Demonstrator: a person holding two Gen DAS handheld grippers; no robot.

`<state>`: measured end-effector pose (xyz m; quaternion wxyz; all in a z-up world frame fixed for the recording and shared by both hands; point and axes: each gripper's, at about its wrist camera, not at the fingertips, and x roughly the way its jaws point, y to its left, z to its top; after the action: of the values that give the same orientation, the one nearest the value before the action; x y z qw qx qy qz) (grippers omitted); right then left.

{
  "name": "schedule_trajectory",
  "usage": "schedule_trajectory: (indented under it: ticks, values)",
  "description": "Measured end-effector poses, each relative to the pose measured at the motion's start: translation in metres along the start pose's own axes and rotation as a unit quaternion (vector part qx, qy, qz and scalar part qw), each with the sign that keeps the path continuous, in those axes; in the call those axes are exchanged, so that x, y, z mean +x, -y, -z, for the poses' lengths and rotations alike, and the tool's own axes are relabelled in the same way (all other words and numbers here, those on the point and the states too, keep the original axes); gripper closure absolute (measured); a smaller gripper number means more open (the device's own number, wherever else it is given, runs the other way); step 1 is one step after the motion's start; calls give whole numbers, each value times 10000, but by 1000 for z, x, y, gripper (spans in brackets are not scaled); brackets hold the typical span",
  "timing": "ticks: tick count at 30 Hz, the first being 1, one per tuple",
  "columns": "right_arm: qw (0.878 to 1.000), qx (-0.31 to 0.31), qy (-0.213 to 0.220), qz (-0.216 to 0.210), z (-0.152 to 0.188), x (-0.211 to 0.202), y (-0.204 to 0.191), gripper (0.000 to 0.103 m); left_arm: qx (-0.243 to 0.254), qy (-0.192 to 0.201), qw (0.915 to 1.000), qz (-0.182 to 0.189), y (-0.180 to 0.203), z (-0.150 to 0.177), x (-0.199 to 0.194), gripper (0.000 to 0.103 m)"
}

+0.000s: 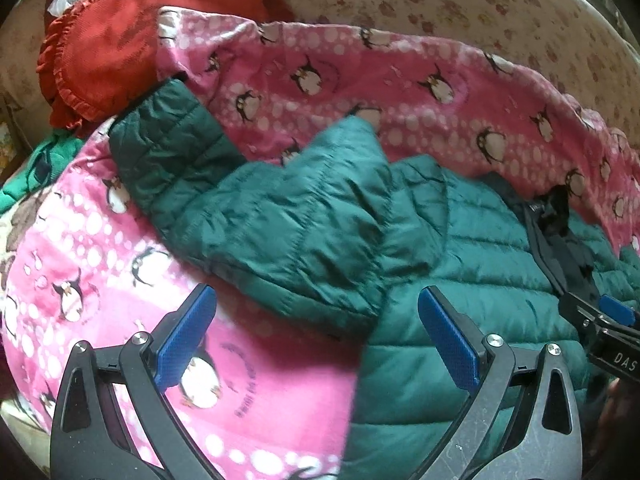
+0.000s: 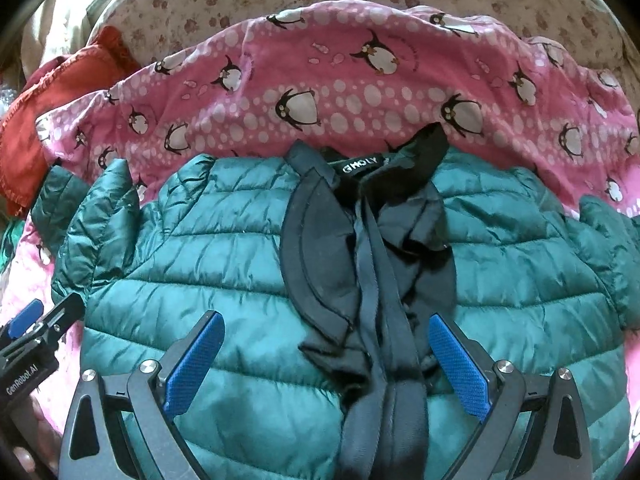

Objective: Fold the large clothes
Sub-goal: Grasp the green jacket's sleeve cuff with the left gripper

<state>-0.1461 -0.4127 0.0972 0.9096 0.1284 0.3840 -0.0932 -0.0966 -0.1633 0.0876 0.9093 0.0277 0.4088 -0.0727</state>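
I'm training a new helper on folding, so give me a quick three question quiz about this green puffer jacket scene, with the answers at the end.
1. True or false: the left gripper is clamped on the jacket's sleeve.
2. What does the green puffer jacket lie on?
A. a bare wooden table
B. a pink penguin-print blanket
C. a blue towel
3. Fill in: the jacket's collar and front placket are ____ in colour.

Key:
1. False. Both the left gripper and the right gripper are open and hold nothing.
2. B
3. Black, or very dark.
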Motion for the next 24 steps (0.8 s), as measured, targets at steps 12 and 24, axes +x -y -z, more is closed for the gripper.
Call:
schedule_trajectory:
  ticks: [12,24]
  values:
    - [9997,-38,-70,-229,-5,7,-7,2,-1244,232,9913,-359,-115,-28,22,2]
    - [9994,-170,-140,-259,-2,3,-12,2,-2101,515,9732,-777,-194,-82,81,2]
